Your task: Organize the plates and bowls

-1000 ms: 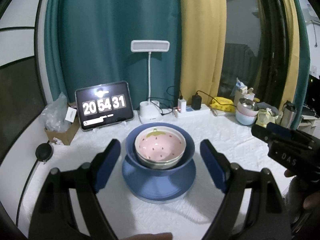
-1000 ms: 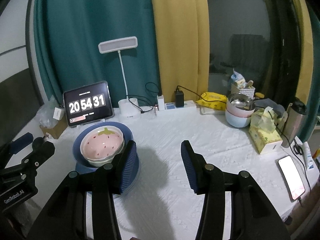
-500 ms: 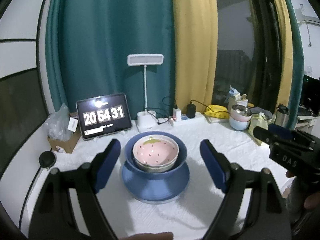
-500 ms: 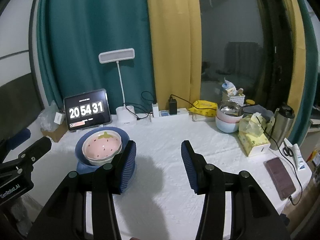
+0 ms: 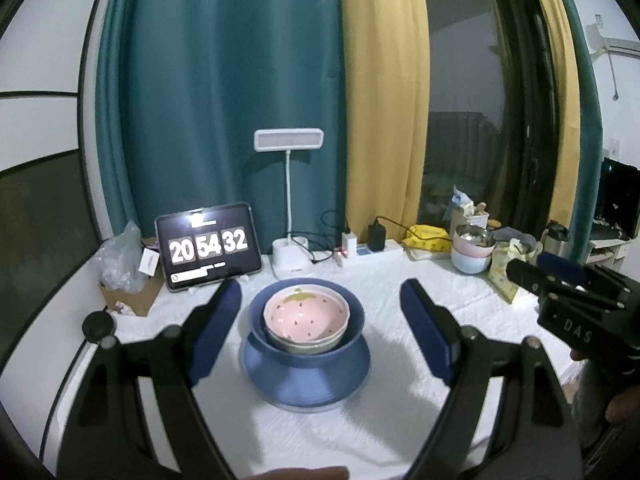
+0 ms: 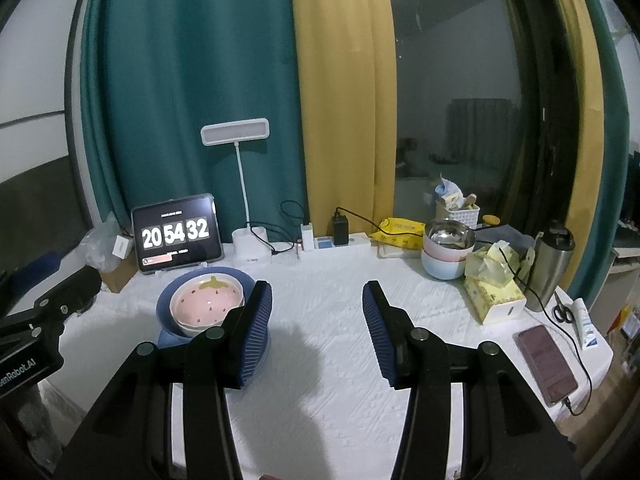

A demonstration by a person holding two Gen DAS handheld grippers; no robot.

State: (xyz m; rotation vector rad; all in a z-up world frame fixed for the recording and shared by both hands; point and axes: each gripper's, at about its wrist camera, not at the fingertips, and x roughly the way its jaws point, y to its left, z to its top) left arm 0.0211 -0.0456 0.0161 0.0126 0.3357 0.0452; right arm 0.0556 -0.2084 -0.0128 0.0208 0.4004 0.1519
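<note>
A pink strawberry bowl sits nested in a pale bowl, inside a blue bowl, on a blue plate on the white table. The stack also shows in the right wrist view. My left gripper is open and empty, pulled back above the stack, with its fingers on either side of it in view. My right gripper is open and empty over bare tablecloth to the right of the stack. Its body shows at the right edge of the left wrist view.
A tablet clock, a desk lamp and a power strip line the back. Stacked pastel bowls with a metal bowl, a tissue box, a steel flask and a phone stand at the right. A cardboard box is at the left.
Both grippers have drawn back and up from the table, so the stack looks smaller and farther. Both stayed open. The stack has not moved.
</note>
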